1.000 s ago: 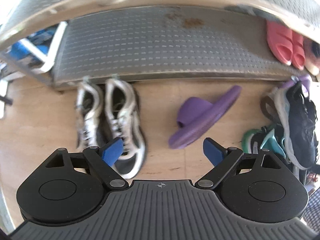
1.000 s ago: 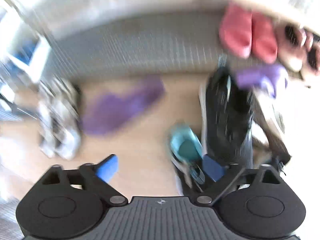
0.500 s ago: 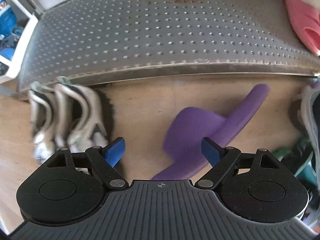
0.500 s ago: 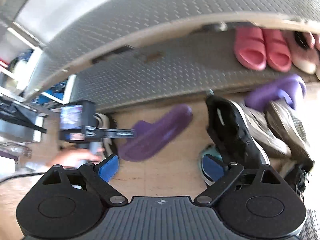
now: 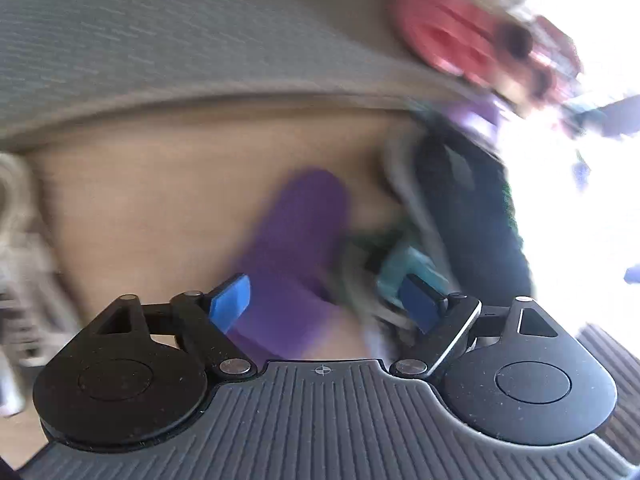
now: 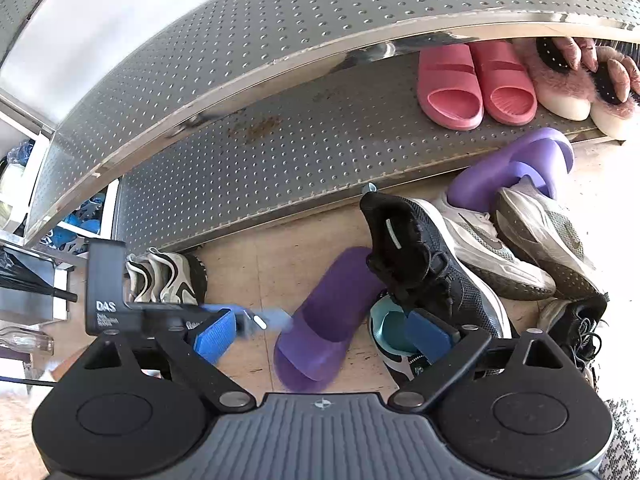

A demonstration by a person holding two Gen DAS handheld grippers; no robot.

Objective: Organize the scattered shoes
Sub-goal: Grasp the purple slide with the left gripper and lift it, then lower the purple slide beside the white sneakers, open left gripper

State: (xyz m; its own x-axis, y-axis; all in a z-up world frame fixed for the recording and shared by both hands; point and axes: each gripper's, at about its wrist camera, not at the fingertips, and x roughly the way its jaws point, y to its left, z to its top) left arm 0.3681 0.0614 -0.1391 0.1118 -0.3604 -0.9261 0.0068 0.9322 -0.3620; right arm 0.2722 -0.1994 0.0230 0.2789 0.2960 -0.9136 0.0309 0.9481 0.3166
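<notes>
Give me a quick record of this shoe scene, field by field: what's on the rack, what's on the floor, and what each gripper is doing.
lower shelf: pink slides and fluffy pink slippers, side by side at the right end
floor, middle: purple slide, lying alone
floor, right: black sneaker tilted on a pile, second purple slide behind it
floor, left: grey-white sneakers, paired by the rack
left gripper: open, empty, over the purple slide; view blurred
right gripper: open, empty
</notes>
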